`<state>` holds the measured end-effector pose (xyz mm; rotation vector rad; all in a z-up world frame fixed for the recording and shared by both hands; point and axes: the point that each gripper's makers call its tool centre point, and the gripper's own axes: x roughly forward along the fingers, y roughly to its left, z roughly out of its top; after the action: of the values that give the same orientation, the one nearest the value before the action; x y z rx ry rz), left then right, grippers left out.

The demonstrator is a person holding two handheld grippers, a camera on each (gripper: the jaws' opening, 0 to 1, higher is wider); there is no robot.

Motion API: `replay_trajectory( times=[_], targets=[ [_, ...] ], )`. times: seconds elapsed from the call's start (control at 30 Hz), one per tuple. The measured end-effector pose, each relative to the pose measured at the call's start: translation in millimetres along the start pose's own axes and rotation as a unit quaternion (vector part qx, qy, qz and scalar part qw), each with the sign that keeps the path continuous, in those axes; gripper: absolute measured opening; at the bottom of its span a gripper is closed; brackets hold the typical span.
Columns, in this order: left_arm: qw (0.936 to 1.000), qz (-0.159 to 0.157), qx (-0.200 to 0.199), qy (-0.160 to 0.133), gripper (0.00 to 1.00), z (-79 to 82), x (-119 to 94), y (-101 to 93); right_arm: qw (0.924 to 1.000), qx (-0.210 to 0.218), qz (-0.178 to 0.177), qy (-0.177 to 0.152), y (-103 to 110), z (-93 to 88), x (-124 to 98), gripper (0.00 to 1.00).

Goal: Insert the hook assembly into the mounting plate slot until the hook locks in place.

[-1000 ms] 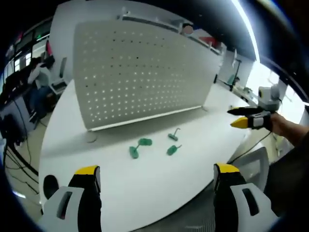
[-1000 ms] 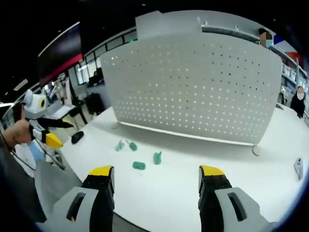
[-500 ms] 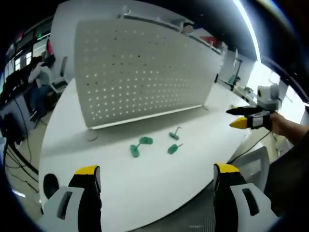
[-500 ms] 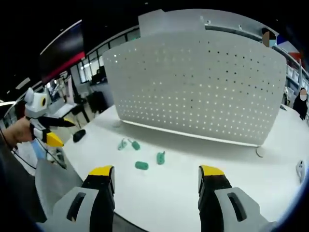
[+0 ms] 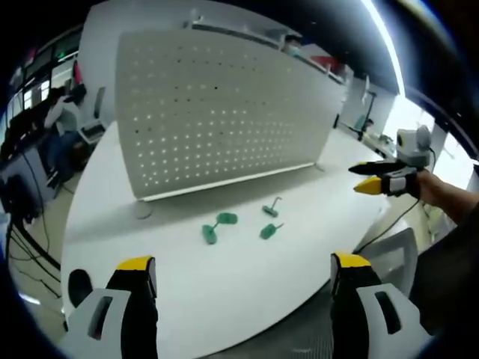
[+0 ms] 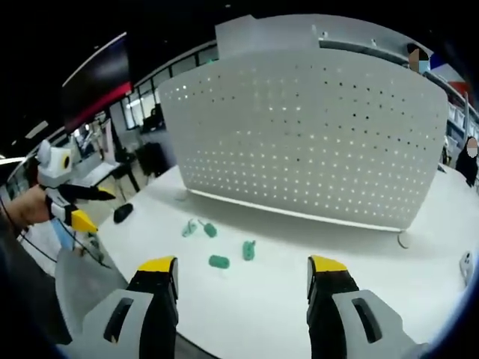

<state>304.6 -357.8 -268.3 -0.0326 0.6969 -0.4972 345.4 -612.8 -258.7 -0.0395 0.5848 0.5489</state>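
On white table (image 5: 187,284), before upright perforated mounting plate (image 5: 217,112): green hook assemblies (image 5: 217,226) lie loose, well apart from both tools. Left gripper (image 5: 243,295) and right gripper (image 6: 243,288) jaws spread wide, empty. Nothing picked or inserted yet; whole task remains.

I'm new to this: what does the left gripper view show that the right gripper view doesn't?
Left gripper view: the right gripper coming in from the right, and a seated person at desks. Right gripper view: the left gripper and windows. Shared: the white pegboard, green hooks on the white table, each view's own jaws apart.
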Motion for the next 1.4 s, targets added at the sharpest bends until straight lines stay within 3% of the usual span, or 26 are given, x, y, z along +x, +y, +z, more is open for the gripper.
replay_trajectory(
  times=[0.9,1.07,1.4],
  targets=[
    [1.0,0.002,-0.002,0.006,0.98,-2.8,1,1.4,0.9999,-0.002,0.007,0.014,-1,-5.6,9,0.69],
    [1.0,0.001,-0.002,0.009,0.98,-4.0,2,0.1,0.9994,-0.008,0.016,0.029,3,-10.6,14,0.65],
    [0.9999,-0.002,-0.004,0.011,0.98,-4.4,2,-2.7,0.9968,-0.026,0.061,0.044,27,-1.8,40,0.57]
  ],
)
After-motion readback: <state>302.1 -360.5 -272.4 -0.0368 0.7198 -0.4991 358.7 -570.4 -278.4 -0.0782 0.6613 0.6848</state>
